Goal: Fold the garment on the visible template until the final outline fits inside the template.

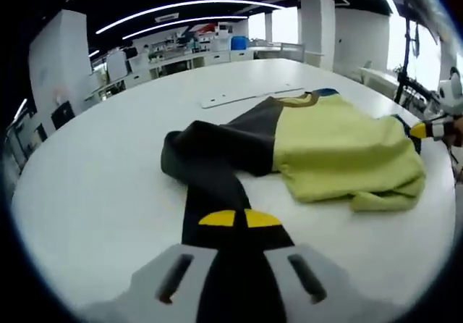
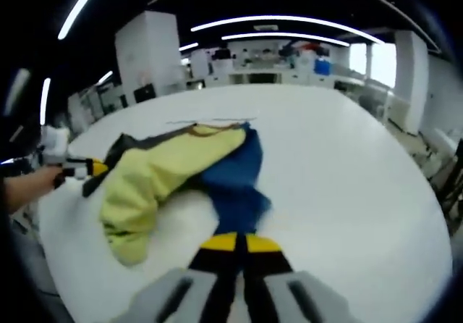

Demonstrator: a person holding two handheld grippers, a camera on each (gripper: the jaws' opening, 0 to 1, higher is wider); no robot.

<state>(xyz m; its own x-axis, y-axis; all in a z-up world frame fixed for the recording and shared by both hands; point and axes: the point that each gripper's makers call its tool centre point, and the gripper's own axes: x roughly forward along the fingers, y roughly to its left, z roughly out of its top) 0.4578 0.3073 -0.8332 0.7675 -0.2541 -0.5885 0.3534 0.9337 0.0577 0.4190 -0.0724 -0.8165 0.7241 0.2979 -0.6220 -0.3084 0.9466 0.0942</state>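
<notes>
desk (image 1: pixel 87 193) comes first, a broad white surface that runs under everything in both views, with office benches, pillars and ceiling light strips far behind it; garment (image 1: pixel 340 153) lies crumpled near the middle of that desk, a shirt with a yellow-green body, a dark grey sleeve stretched toward the left gripper view's camera and a blue sleeve (image 2: pixel 235 174) stretched toward the right gripper view's camera; its collar end points away toward the far side of the desk; template (image 1: pixel 249 96), a thin pale flat strip, lies on the desk just beyond the collar, apart from the bulk of the cloth; in the right gripper view it reads only as a faint line behind the garment; left tongs (image 1: pixel 239 219) rise from the bottom of the left gripper view with their yellow tips pressed together on the dark grey sleeve; right tongs (image 2: pixel 239 242) rise from the bottom of the right gripper view, yellow tips pinched on the end of the blue sleeve; person's forearm (image 2: pixel 29 185) enters at the left edge of the right gripper view, carrying the other tool at the garment's far side.
</notes>
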